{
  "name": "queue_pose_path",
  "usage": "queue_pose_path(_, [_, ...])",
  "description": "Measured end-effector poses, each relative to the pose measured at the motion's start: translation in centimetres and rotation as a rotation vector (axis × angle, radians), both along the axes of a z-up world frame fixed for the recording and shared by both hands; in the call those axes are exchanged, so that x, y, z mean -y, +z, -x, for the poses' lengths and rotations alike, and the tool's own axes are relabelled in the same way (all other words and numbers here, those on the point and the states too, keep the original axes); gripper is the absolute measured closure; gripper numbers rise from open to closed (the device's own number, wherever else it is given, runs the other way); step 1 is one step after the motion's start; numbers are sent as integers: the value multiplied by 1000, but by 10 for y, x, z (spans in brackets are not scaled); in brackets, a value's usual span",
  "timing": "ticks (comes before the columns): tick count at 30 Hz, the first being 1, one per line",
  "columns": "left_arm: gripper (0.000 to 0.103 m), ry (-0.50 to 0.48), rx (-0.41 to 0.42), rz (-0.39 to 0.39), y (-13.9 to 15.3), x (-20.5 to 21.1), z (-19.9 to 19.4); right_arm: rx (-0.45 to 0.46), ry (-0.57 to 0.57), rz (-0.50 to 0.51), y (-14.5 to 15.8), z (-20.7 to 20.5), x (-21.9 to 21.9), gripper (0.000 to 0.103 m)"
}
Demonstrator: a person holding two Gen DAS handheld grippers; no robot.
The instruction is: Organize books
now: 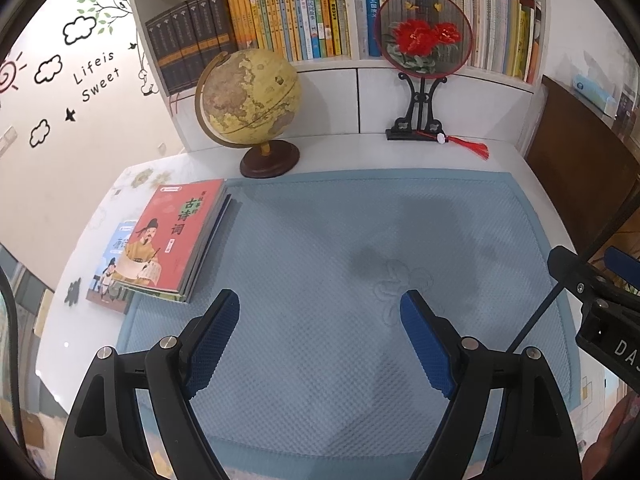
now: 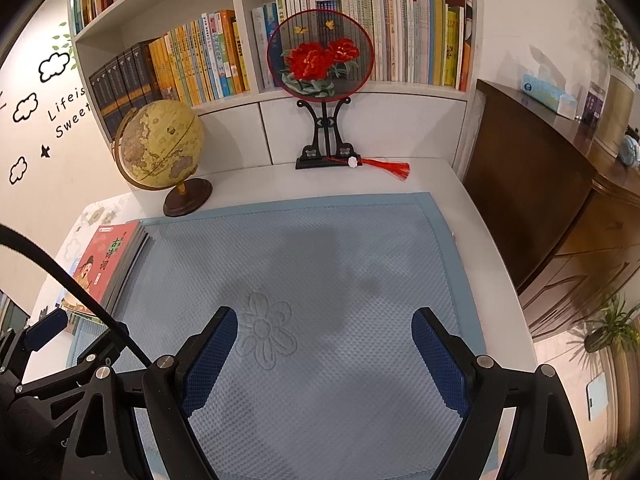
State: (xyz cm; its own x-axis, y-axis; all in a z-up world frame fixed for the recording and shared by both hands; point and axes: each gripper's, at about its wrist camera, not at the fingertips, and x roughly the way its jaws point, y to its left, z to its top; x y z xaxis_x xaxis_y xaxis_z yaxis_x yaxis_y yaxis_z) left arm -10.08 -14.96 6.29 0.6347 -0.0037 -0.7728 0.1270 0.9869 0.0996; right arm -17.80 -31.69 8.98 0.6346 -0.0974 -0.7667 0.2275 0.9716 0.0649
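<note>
A stack of books with a red cover on top (image 1: 176,236) lies at the left edge of the blue mat (image 1: 340,248), over a light blue book (image 1: 110,276) that pokes out beneath it. In the right wrist view the same stack (image 2: 106,264) sits at the far left. My left gripper (image 1: 322,308) hovers open above the mat, to the right of the stack, with nothing between its blue pads. My right gripper (image 2: 324,324) is open too, empty, above the mat's stitched flower (image 2: 266,330). The right gripper's body (image 1: 600,304) shows at the left view's right edge.
A globe (image 1: 250,100) and a round embroidered fan on a black stand (image 1: 424,36) stand at the back of the white desk (image 1: 472,156). Behind them a white bookshelf (image 1: 356,66) is packed with upright books. A dark wooden cabinet (image 2: 552,200) borders the desk on the right.
</note>
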Motion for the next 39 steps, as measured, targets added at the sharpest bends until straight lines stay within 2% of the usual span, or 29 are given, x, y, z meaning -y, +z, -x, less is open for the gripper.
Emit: queue_pose_path(39, [21,73,-1,-12,1,-26,25,24,88,-28,4,13,-24,16])
